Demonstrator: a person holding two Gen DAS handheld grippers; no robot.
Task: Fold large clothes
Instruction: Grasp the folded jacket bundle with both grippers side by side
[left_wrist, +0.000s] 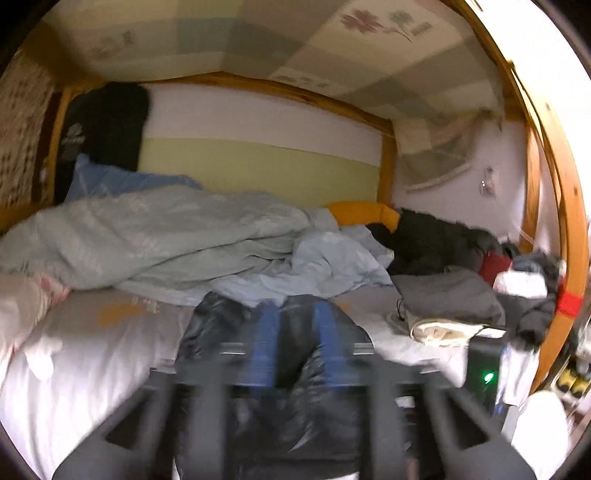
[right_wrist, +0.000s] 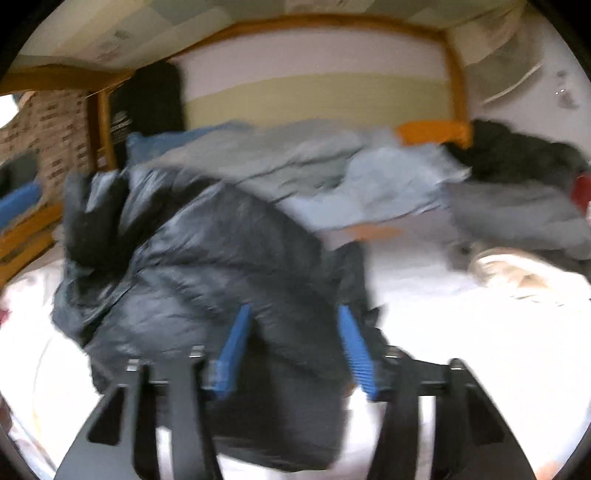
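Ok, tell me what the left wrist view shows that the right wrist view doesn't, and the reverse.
Only the left wrist view shows the flower-print quilt overhead, a red strap on the bed post and a green light at lower right.

Only the right wrist view shows the dark puffer jacket spread out and lifted over the white bedding, plus a patterned box at far left.

Both show blue gripper fingers with jacket fabric between them, the pale blue duvet and the orange pillow.
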